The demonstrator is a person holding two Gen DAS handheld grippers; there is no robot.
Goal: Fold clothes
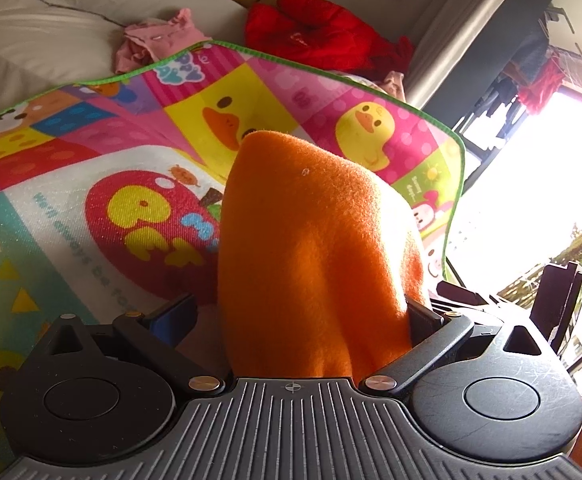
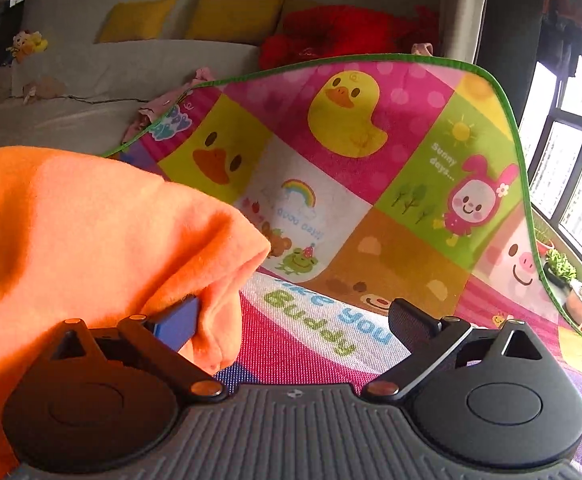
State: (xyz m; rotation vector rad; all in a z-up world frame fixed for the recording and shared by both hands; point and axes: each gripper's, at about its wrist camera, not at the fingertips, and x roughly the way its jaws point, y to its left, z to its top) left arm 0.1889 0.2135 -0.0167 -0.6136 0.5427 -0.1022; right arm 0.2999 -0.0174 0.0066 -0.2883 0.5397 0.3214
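Both grippers meet the orange fleece garment (image 1: 315, 248) above the cartoon play mat (image 1: 91, 208): the left gripper (image 1: 303, 316) stands wide with cloth heaped between its fingers, grip unclear, while the right gripper (image 2: 295, 320) gapes wide, fleece draped over only its left finger.
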